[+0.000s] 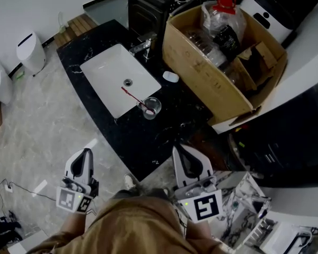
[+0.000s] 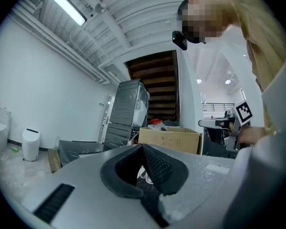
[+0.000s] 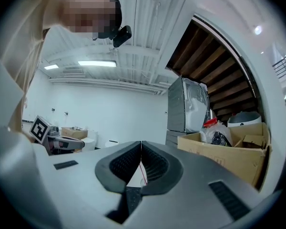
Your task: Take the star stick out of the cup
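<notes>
A clear glass cup [image 1: 151, 108] stands on the black marble counter [image 1: 180, 112], just off the right corner of the white sink [image 1: 108, 70]. The red star stick [image 1: 133, 97] leans out of the cup, up and left over the basin. Both grippers hang low, in front of the counter and well short of the cup. My left gripper [image 1: 86, 152] is over the floor with its jaws together and nothing between them [image 2: 142, 147]. My right gripper [image 1: 176, 148] sits near the counter's front edge, shut and empty [image 3: 141, 143]. In the right gripper view, the stick [image 3: 143, 173] shows as a thin red line below the tips.
A large open cardboard box [image 1: 201, 70] full of bags and bottles fills the counter's right side. A faucet [image 1: 141, 47] and a small white dish [image 1: 170, 76] stand behind the sink. A white bin [image 1: 31, 52] is on the marble floor at left, cables at lower left.
</notes>
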{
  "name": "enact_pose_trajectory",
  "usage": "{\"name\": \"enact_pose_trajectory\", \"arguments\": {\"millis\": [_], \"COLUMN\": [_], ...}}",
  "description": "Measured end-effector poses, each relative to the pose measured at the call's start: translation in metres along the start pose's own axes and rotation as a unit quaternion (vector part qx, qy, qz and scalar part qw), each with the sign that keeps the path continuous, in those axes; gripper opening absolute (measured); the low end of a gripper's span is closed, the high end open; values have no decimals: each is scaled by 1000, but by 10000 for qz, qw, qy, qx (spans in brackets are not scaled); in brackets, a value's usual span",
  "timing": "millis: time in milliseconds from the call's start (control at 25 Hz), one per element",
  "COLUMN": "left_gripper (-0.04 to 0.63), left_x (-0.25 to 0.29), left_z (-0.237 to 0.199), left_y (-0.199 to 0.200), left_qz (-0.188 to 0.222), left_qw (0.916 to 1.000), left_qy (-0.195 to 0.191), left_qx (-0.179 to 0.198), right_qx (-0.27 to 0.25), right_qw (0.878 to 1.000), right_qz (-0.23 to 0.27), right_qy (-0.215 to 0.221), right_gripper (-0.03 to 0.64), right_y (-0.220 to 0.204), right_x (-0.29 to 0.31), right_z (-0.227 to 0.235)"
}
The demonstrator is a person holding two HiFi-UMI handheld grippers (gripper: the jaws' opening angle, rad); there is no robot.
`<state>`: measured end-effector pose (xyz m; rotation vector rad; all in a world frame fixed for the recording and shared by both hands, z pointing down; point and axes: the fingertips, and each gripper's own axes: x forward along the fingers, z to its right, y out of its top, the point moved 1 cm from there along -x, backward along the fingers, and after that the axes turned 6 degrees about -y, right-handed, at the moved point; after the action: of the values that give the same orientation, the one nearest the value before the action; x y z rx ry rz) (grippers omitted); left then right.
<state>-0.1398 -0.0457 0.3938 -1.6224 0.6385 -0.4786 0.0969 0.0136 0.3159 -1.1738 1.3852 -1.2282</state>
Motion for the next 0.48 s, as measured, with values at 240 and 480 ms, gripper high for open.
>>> {"name": "enact_pose_trajectory", "arguments": {"millis": [240, 480], "left_gripper": [0, 0], "left_x": [2, 21], "left_z": [-19, -20], "left_y": [0, 0], "left_qz": [47, 53], "left_qw": [9997, 9992], "left_qy": [-197, -363], "left_qx": [-118, -155], "right_qx": [-133, -228], "right_qw": [9999, 9996], "right_qz": [8, -107], "right_qy": [-108, -90], "right_gripper": [2, 2], "right_y": [9, 3], "right_x": [17, 35], "right_z": [-14, -8]}}
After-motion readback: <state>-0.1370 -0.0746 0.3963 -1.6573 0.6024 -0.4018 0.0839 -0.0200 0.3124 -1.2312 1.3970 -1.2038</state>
